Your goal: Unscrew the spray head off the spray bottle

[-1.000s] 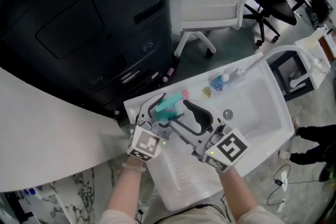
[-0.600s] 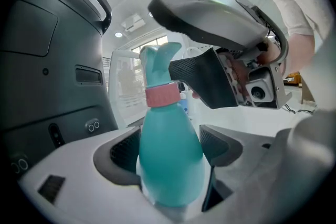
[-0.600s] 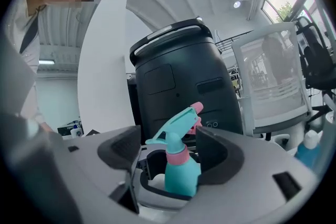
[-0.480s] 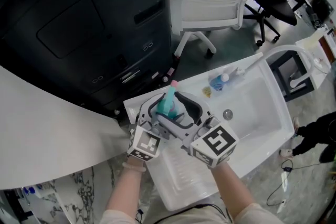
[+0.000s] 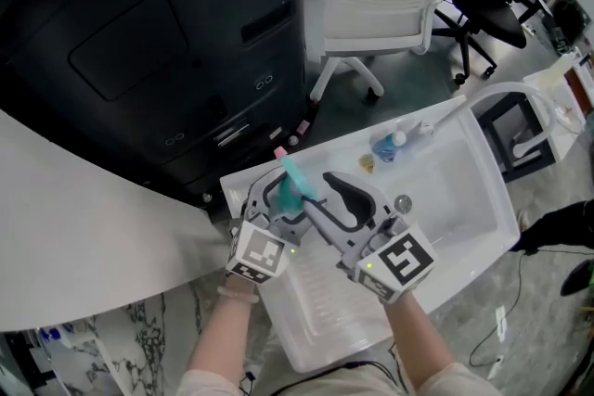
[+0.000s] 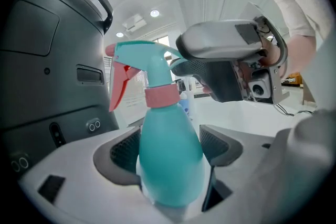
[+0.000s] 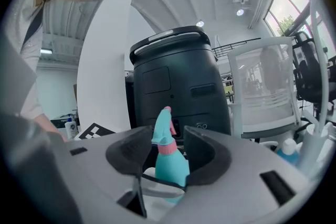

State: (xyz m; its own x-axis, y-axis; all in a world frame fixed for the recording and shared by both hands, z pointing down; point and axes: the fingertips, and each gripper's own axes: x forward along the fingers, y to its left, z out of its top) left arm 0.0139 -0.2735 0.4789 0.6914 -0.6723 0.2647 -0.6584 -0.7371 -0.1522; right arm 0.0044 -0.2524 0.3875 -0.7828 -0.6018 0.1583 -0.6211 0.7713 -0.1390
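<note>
**White sink beneath a clamped spray bottle**

Nearest, the left gripper clamps the teal spray bottle upright by its belly (contents unseen through the plastic). The right gripper has just been closing; its jaws flank the spray head without visibly pressing. Farther off, a small blue bottle lies by the sink's far rim. A second ago the nozzle pointed right; now it points toward the dark cabinet.

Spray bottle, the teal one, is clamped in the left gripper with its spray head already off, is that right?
No: the spray head is still on the spray bottle, above its pink collar, as the left gripper view shows. The left gripper does clamp the teal bottle.
</note>
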